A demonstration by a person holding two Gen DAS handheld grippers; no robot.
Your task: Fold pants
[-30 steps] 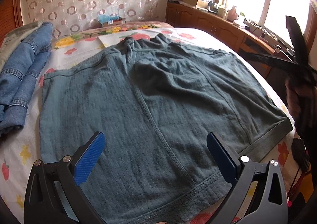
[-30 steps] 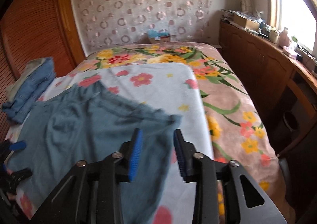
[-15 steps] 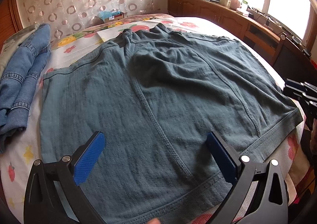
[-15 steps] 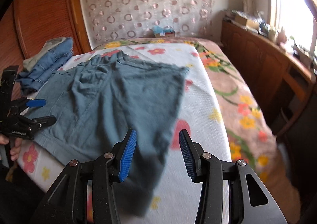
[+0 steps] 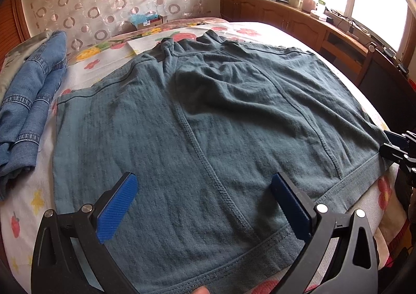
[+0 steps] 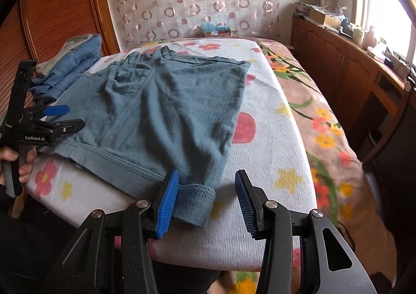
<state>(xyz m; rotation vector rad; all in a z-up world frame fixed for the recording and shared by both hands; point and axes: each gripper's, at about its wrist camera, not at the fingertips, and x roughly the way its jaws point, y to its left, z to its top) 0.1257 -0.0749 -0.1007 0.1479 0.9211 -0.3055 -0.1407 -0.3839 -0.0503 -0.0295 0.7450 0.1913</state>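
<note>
Teal-grey shorts [image 5: 208, 122] lie spread flat on the flowered bed sheet, waistband toward me. My left gripper [image 5: 202, 205] is wide open just above the waistband, touching nothing. In the right wrist view the shorts [image 6: 166, 112] lie left of centre, and my right gripper [image 6: 206, 200] is open with the waistband's right corner [image 6: 195, 205] between its blue pads [image 6: 167, 203]. The left gripper [image 6: 56, 122] shows at the far left of that view. The right gripper [image 5: 397, 145] shows at the right edge of the left wrist view.
Folded blue jeans [image 5: 28, 101] lie on the bed's left side by the wooden headboard wall [image 6: 52, 13]. A wooden cabinet run [image 6: 351, 65] with clutter stands under the window at right. The bed's near edge [image 6: 221, 255] is just under my right gripper.
My right gripper has swung down to the waistband's right corner and opened wider. The left gripper has stayed open, edging slightly closer over the waistband.
</note>
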